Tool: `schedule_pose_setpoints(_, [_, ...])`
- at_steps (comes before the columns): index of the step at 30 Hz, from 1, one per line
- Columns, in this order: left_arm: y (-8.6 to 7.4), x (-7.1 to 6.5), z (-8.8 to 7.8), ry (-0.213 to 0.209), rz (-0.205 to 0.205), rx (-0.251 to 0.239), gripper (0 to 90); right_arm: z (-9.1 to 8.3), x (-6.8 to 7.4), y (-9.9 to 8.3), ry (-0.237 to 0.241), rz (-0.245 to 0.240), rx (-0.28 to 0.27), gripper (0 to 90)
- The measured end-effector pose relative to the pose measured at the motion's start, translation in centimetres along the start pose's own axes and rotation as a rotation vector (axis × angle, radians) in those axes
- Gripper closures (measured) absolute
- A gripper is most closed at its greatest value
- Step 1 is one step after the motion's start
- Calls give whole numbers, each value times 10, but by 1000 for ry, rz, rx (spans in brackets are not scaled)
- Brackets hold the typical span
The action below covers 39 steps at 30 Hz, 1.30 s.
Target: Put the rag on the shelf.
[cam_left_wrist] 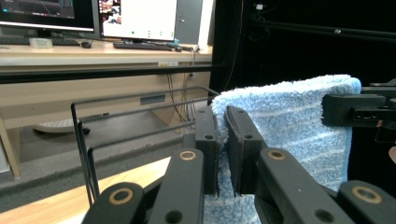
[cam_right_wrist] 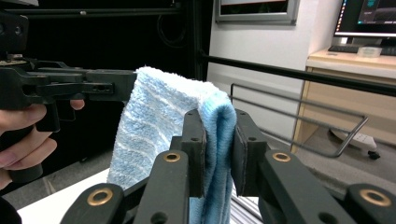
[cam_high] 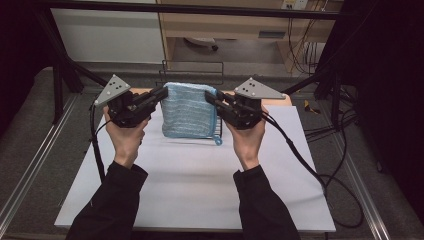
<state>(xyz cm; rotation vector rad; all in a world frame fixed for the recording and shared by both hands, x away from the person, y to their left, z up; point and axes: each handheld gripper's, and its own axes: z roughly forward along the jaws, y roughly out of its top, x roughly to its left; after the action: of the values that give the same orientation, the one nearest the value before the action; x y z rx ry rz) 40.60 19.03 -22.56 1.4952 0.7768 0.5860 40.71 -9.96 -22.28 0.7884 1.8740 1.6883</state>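
A light blue striped towel (cam_high: 189, 111) hangs folded above the white table (cam_high: 200, 180), held up by its two top corners. My left gripper (cam_high: 162, 95) is shut on the towel's left top corner, and my right gripper (cam_high: 210, 96) is shut on the right top corner. In the left gripper view the black jaws (cam_left_wrist: 222, 122) pinch the towel (cam_left_wrist: 289, 121), with the other gripper (cam_left_wrist: 355, 109) at its far edge. In the right gripper view the jaws (cam_right_wrist: 218, 126) squeeze a thick fold of towel (cam_right_wrist: 154, 116); the left gripper (cam_right_wrist: 93, 84) holds the far corner.
A black wire rack (cam_high: 192, 67) stands just behind the towel at the table's far edge, also seen as a wire rack (cam_left_wrist: 140, 116) and a wire rack (cam_right_wrist: 299, 116). Cables trail off the table's right side (cam_high: 320, 175). A desk with monitors (cam_left_wrist: 93, 18) lies beyond.
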Motion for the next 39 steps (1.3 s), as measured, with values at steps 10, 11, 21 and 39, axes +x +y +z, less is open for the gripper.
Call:
schedule_pose_setpoints(10, [31, -5, 2, 14, 41, -39, 834, 0, -6, 26, -16, -13, -52, 781])
schedule_pose_setpoints(11, [33, -5, 2, 14, 40, -47, 834, 1, -6, 28, -17, -13, -58, 781])
schedule_pose_setpoints(21, [56, -1, 9, 29, 54, -88, 835, 7, -13, 54, -35, -52, -95, 782])
schedule_pose_setpoints(39, [82, 15, 30, 30, 34, -137, 834, 26, -30, 82, -69, -62, -141, 780])
